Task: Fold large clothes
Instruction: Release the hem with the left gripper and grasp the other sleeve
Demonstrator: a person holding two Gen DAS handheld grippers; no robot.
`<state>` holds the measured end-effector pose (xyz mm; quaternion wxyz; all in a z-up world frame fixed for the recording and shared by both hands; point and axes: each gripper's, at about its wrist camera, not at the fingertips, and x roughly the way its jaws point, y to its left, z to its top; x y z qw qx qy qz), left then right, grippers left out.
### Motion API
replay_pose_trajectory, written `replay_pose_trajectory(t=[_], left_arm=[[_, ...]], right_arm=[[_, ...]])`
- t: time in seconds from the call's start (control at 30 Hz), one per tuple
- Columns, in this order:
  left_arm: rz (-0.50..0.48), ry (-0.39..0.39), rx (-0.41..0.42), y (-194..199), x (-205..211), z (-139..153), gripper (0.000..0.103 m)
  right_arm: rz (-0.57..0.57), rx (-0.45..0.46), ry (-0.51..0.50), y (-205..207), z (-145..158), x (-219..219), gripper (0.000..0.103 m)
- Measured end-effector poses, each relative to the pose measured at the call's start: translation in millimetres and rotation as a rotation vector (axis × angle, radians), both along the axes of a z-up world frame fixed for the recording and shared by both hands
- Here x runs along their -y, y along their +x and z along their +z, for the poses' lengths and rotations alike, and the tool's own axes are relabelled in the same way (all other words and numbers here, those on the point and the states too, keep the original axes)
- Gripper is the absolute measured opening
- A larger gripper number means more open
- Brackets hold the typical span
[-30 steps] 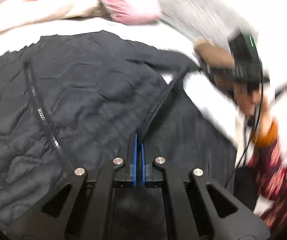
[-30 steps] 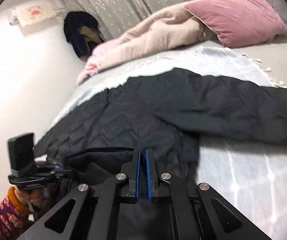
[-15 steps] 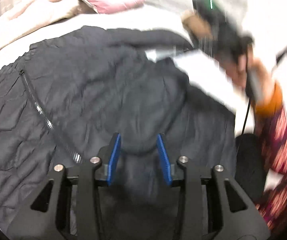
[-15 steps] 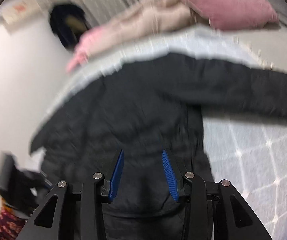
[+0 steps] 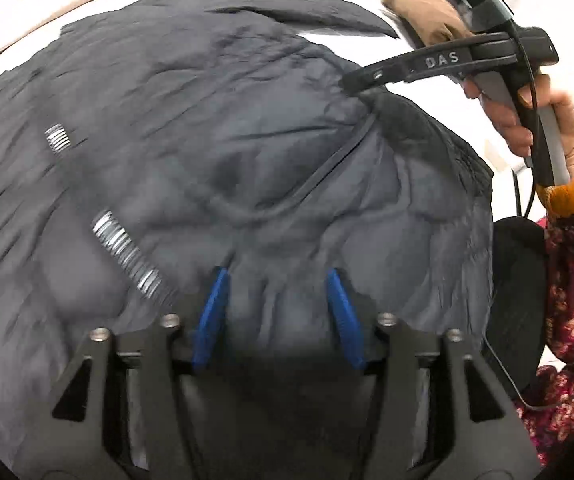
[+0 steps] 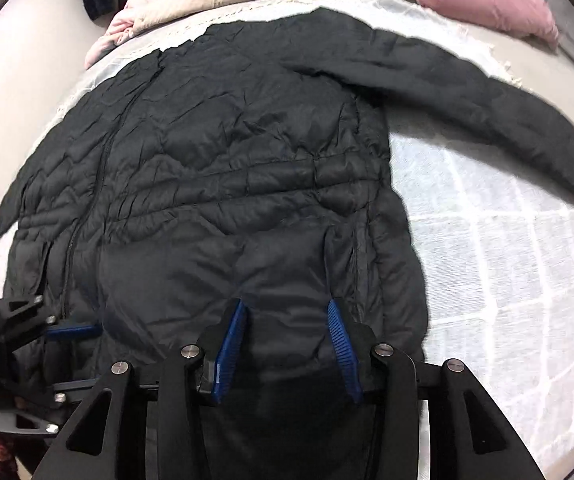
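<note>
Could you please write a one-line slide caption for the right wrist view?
Open right tool poised over the hem of a black quilted jacket spread on a white checked bedspread.

Left gripper (image 5: 277, 312): fingers, clamped on jacket (image 6: 227, 168) a second ago, now spread, fabric released. Right gripper (image 6: 283, 340): likewise spread. Jacket: lifted part dropped, now flat on bed (image 6: 507, 280).
</note>
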<state>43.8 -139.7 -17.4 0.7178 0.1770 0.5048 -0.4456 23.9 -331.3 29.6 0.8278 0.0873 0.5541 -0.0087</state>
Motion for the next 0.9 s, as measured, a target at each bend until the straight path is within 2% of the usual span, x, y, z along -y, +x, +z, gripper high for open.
replay_pose_trajectory(t=[0.1,0.17,0.27,0.4,0.5,0.6,0.7,0.9], left_arm=[[0.141,-0.002,0.058,0,-40,17,0.072],[0.256,-0.014,0.058,8,-70,25,0.081],[0.442,-0.028,0.039,27,-117,32,0.083],[0.677,-0.02,0.017,57,-182,33,0.083],[0.87,-0.049,-0.01,74,-245,31,0.083],[1.031,-0.018,0.043,82,-290,27,0.083],[1.133,0.001,0.064,90,-326,22,0.084],[1.326,-0.029,0.009,110,-400,0,0.084]], right_arm=[[-0.011,0.064,-0.023,-4,19,-7,0.053],[-0.012,0.106,0.0,-4,28,-10,0.058],[-0.016,0.145,0.047,-2,35,-19,0.063],[-0.012,0.187,0.032,10,39,-43,0.066],[0.018,0.191,0.04,23,35,-63,0.067],[0.064,0.169,0.049,32,26,-77,0.067],[0.087,0.158,0.032,36,21,-84,0.067],[0.091,0.15,0.019,42,11,-89,0.068]])
